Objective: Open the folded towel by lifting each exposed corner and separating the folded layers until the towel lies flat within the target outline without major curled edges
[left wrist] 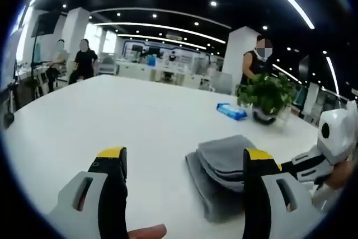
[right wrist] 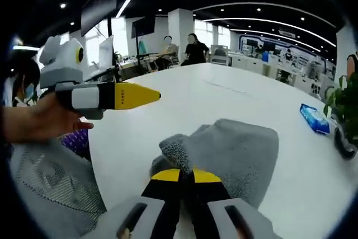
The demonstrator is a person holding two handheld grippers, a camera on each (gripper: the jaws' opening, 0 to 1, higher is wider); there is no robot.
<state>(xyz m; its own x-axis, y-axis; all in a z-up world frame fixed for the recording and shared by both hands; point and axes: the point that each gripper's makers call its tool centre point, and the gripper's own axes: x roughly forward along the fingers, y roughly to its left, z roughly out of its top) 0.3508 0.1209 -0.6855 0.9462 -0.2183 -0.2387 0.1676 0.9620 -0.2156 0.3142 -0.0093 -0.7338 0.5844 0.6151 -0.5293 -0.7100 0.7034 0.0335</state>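
Observation:
A folded grey towel (left wrist: 224, 163) lies in layers on the white table (left wrist: 112, 116), to the right of my left gripper (left wrist: 184, 155). That gripper is open, with bare tabletop between its yellow-tipped jaws; its right jaw covers part of the towel. My right gripper (left wrist: 327, 149) comes in from the right edge and reaches the towel's near side. In the right gripper view the towel (right wrist: 240, 149) spreads ahead, one corner bunched up at the tips of my right gripper (right wrist: 187, 176), which is shut on it. The left gripper (right wrist: 140, 95) hovers up left, held by a hand, clear of the towel.
A blue packet (left wrist: 231, 111) and a potted plant (left wrist: 267, 96) sit at the table's far right, also seen as packet (right wrist: 314, 118) and plant (right wrist: 347, 110). A person stands behind the plant; two sit at the far left. A patterned sleeve (right wrist: 50, 194) is close by on the left.

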